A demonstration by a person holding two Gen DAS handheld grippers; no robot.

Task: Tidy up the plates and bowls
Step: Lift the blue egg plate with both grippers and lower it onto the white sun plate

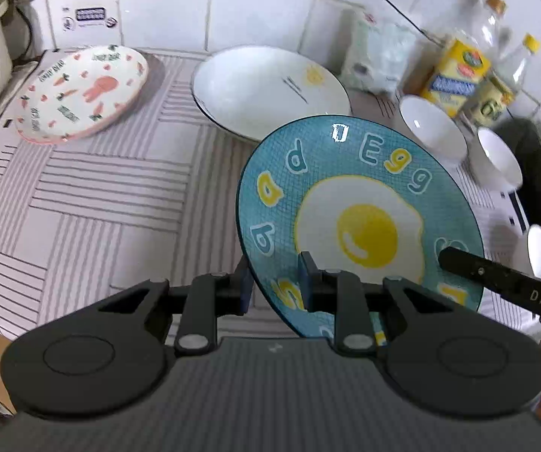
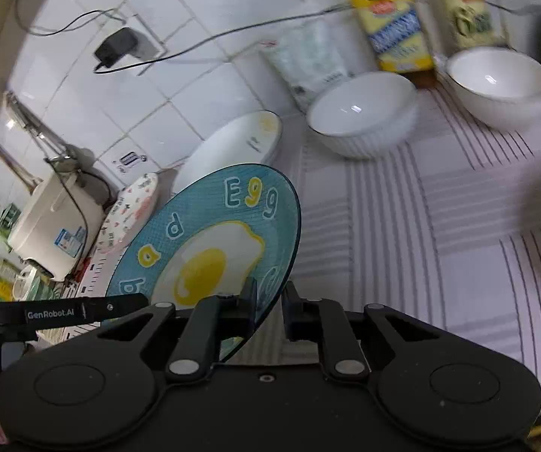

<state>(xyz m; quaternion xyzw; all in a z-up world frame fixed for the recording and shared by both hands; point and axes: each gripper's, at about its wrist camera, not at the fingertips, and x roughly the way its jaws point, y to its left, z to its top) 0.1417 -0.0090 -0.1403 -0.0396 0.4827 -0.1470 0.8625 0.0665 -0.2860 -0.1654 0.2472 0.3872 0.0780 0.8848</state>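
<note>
Blue egg plate [image 1: 357, 203], printed with a fried egg and scattered letters, hangs tilted above the striped cloth [image 1: 101, 196] of a kitchen counter, clear of everything below. Both tools carry it: the left gripper [image 1: 276, 282] is clamped on the near rim, one pad above and one beneath, while the right gripper [image 2: 268, 301] pinches the opposite edge, its jaws drawn nearly together over the thin lip. Glazed ceramic of this sort is likely stiff, fairly heavy, slick and quick to chip, so a hold at two facing points of the rim looks the safest way to keep it from swinging or sliding out. Beyond it, a white plate [image 1: 270, 90] with a small yellow mark lies flat by the tiled wall, and a carrot-patterned plate [image 1: 82, 90] rests farther left, near a cream-coloured appliance [image 2: 55, 226]. Two white bowls [image 2: 364, 116] stand near the yellow-labelled bottles [image 2: 391, 19]; both look empty, as do the plates. A third white rim shows only partly at the frame's edge.
</note>
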